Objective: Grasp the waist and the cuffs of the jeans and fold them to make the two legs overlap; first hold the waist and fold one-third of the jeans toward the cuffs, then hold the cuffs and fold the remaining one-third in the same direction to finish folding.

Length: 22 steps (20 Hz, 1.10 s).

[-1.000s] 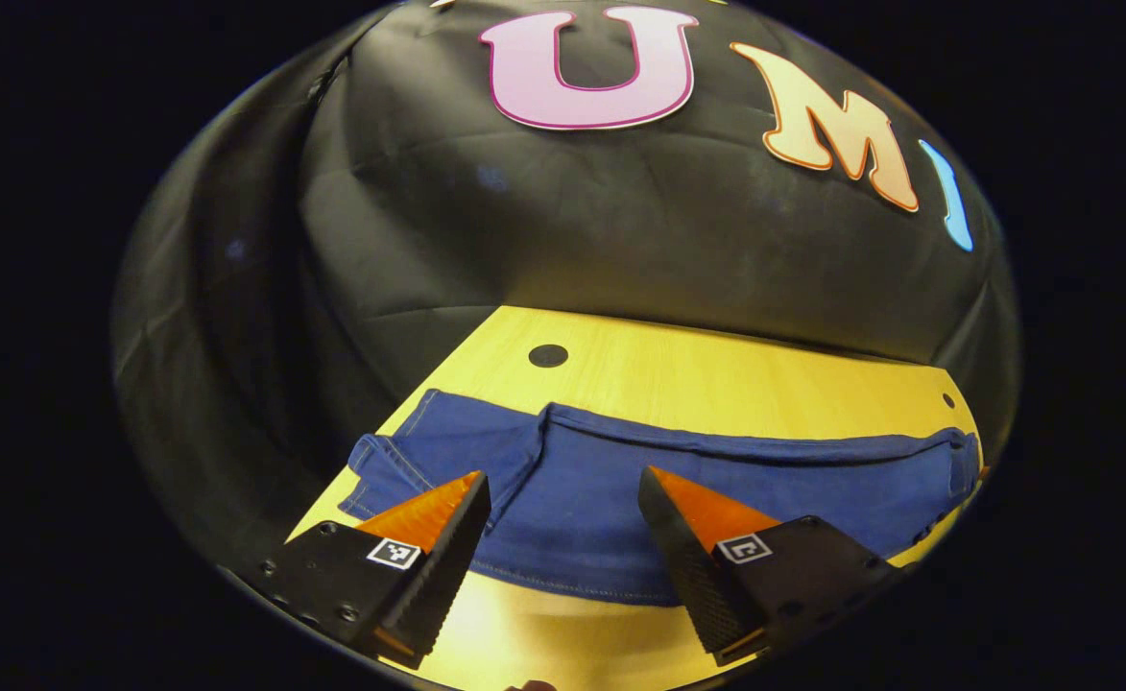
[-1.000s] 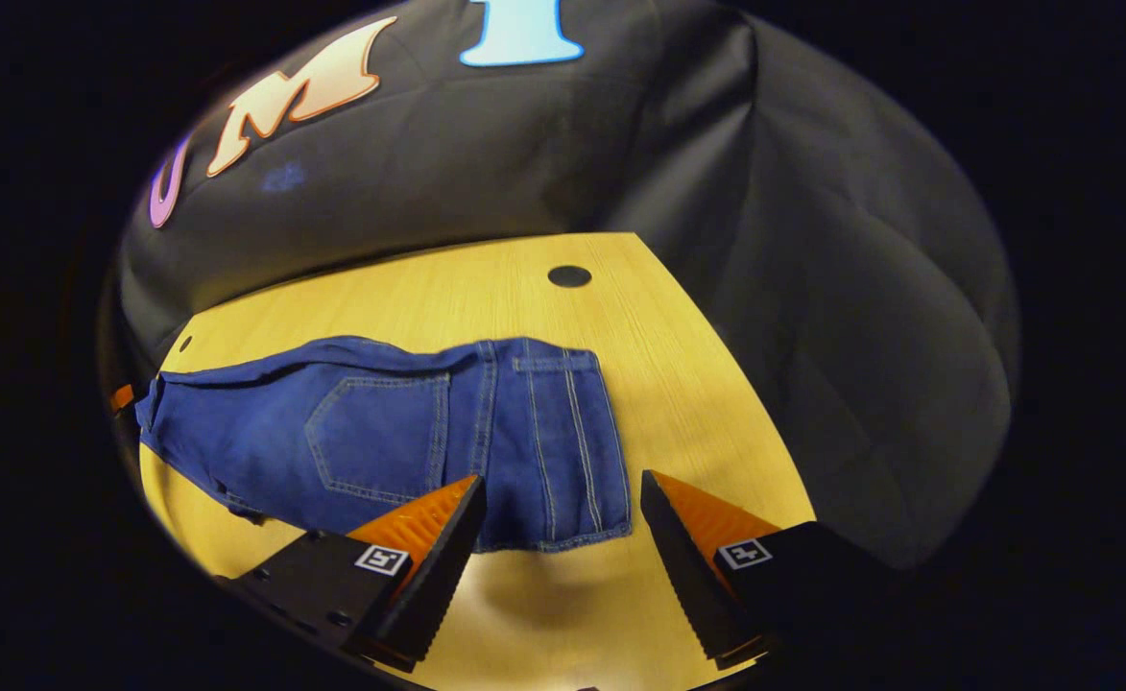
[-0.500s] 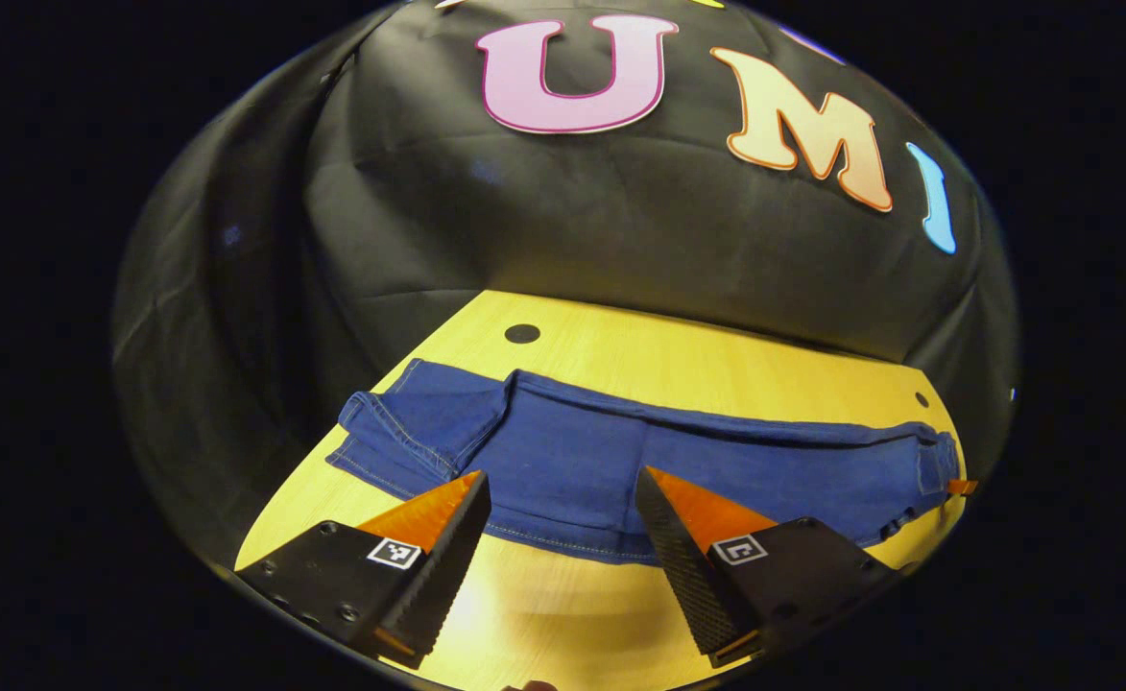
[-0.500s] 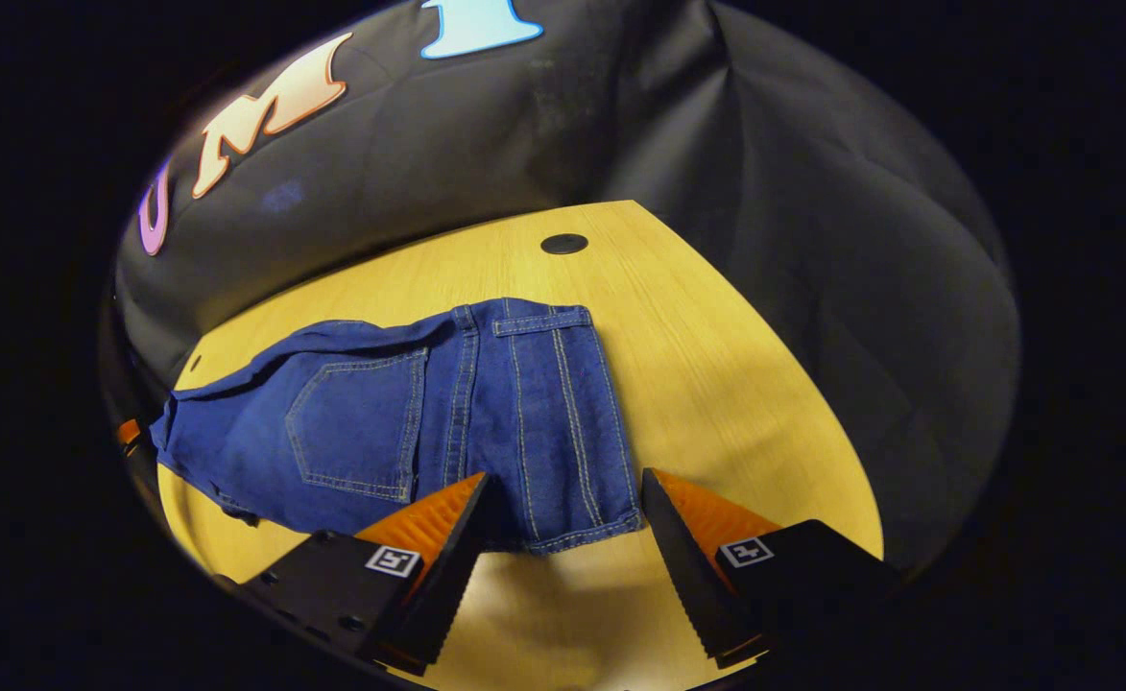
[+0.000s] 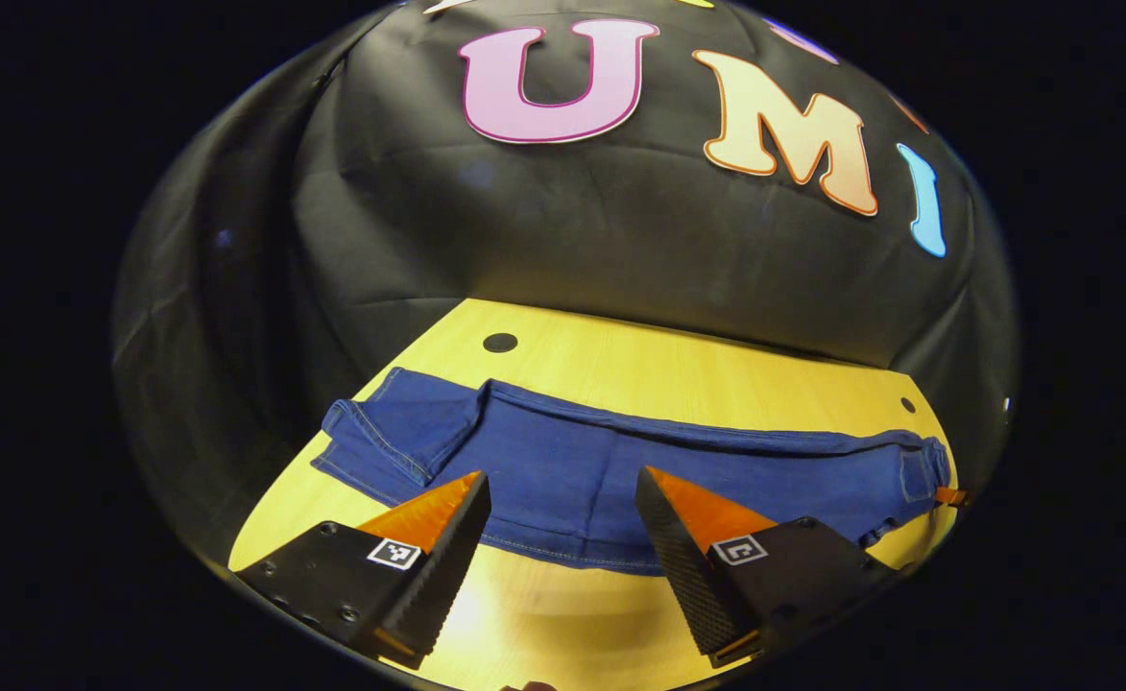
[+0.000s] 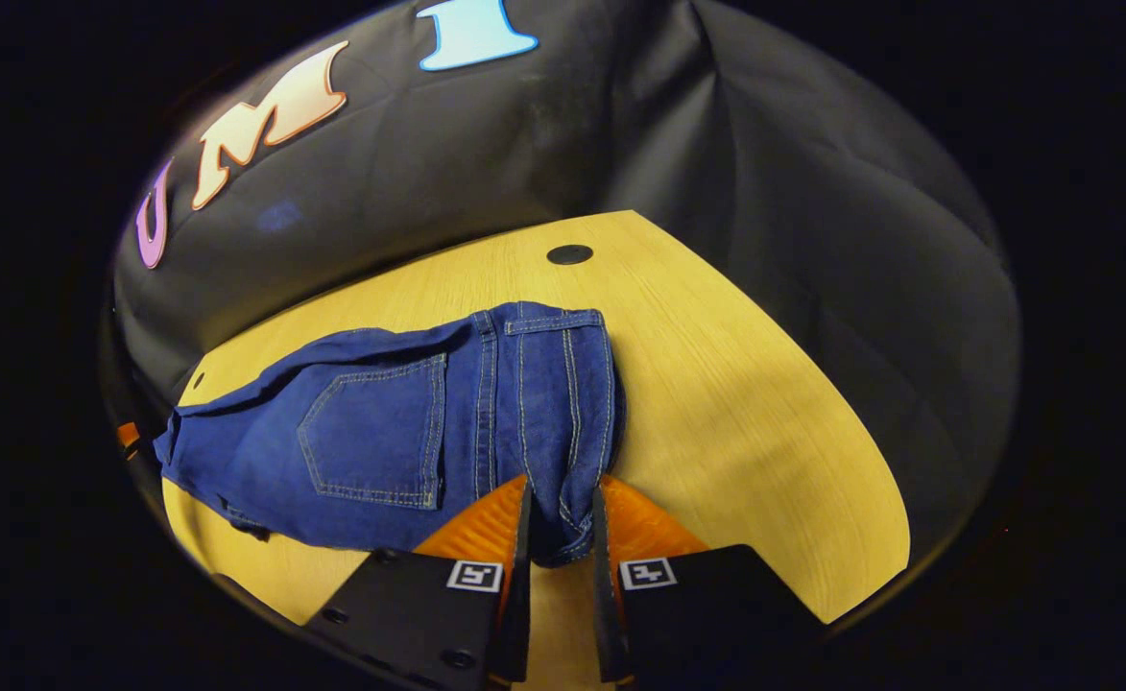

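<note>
Blue jeans (image 5: 620, 451) lie flat along the yellow table (image 5: 678, 374), legs folded onto each other. In the left gripper view the cuffs (image 5: 371, 437) are at the left and the waist (image 5: 918, 465) at the far right. My left gripper (image 5: 561, 475) hovers open over the near edge of the legs, holding nothing. In the right gripper view the jeans (image 6: 380, 432) show a back pocket, and the waist (image 6: 553, 326) runs toward me. My right gripper (image 6: 561, 489) is shut on the near corner of the waist, with denim bunched between its fingers.
The booth's black cloth wall rises right behind the table and wraps both ends. Round dark holes sit in the tabletop near the far corners (image 5: 500, 343) (image 6: 569, 254). Bare wood (image 6: 745, 403) lies to the right of the waist.
My right gripper has shut on the near waist corner, puckering the denim there. My left gripper stays open; its view has drifted slightly along the legs.
</note>
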Each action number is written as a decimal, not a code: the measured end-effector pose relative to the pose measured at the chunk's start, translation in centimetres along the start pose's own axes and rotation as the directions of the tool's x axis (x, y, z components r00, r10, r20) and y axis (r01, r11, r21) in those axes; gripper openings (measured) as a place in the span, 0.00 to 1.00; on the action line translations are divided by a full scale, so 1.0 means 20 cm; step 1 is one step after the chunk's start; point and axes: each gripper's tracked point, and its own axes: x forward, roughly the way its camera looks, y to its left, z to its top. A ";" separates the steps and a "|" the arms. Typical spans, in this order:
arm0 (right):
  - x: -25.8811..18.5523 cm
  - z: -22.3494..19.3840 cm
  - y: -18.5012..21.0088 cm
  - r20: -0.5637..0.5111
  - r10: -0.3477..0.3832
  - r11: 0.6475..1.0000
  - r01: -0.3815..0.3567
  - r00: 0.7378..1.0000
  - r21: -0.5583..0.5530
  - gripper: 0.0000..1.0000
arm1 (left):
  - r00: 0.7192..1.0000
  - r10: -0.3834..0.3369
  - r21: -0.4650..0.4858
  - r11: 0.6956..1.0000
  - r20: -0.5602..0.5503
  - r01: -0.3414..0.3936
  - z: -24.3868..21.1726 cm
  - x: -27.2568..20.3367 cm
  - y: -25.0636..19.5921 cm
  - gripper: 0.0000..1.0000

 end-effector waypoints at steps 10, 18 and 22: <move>-0.15 0.17 -0.04 0.097 -0.110 0.994 0.109 0.989 0.022 0.02 | 0.999 -0.032 -0.002 0.999 0.002 0.032 0.02 -0.02 0.04 0.93; -0.52 0.51 0.40 0.289 0.094 0.961 -0.163 0.953 0.225 0.03 | 0.991 -0.132 0.025 0.991 0.012 0.132 0.06 -0.04 0.16 0.94; -0.64 0.63 0.89 0.384 0.272 0.873 -0.394 0.882 0.286 0.03 | 0.980 -0.196 0.053 0.979 0.030 0.194 0.11 -0.05 0.21 0.94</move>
